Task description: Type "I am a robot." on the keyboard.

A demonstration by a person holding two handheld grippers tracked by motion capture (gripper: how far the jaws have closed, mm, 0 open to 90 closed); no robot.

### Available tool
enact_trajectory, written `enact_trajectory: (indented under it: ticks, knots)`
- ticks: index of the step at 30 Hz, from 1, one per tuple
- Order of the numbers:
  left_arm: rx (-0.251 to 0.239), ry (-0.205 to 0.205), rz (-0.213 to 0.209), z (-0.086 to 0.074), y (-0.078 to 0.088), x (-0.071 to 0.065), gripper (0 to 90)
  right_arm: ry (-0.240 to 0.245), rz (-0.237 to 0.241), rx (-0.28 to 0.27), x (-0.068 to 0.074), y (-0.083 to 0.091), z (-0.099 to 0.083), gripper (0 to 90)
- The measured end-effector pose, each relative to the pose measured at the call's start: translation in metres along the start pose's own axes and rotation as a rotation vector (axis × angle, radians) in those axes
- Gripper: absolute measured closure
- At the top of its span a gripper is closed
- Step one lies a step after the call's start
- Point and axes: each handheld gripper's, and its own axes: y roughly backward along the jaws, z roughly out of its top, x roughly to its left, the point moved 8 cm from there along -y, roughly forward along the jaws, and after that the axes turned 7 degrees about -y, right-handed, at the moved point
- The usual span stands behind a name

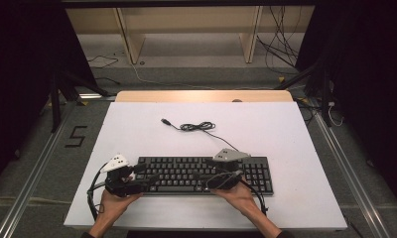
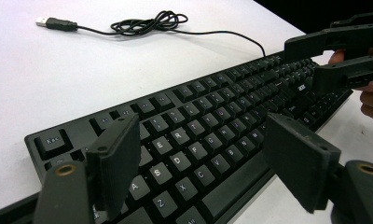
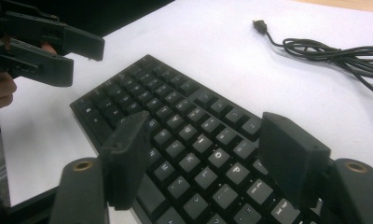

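Left gripper [image 2: 201,154]: released, its two black jaws standing wide apart above the letter keys at the left end of the keyboard [image 1: 201,174], nothing pressed between them.
Left hand [image 1: 112,201]: holds that gripper at the keyboard's left end, forearm coming in from the near edge of the desk [image 1: 137,134].
Right gripper [image 3: 205,154]: also released, jaws apart over the keys in the keyboard's right half, clamping nothing.
Right hand [image 1: 238,193]: just in front of the keyboard's near edge, right of its middle.
Keyboard: black, lying flat on the white desk, long side parallel to the near edge, between the two hands.
Cable [image 1: 199,127]: runs from the keyboard's far edge into a loose coil behind the keyboard.
USB plug [image 1: 165,121]: lies beyond the coil, to its left, well apart from the keyboard.
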Motion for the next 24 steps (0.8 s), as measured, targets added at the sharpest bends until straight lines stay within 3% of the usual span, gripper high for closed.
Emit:
enact_trajectory:
  ticks: [4,19,24]
  knots:
    - [-0.003,0.0,0.003,-0.001,0.0,0.0,27.0,0.004,-0.006,0.008,-0.001,-0.003,0.0,42.2]
    - [-0.019,-0.007,0.006,0.0,0.003,-0.001,26.3,-0.005,-0.036,0.08,-0.006,-0.021,-0.002,83.8]
    - [-0.025,-0.007,0.008,0.0,0.004,-0.001,26.1,0.004,-0.062,0.11,-0.009,-0.028,-0.004,90.0]
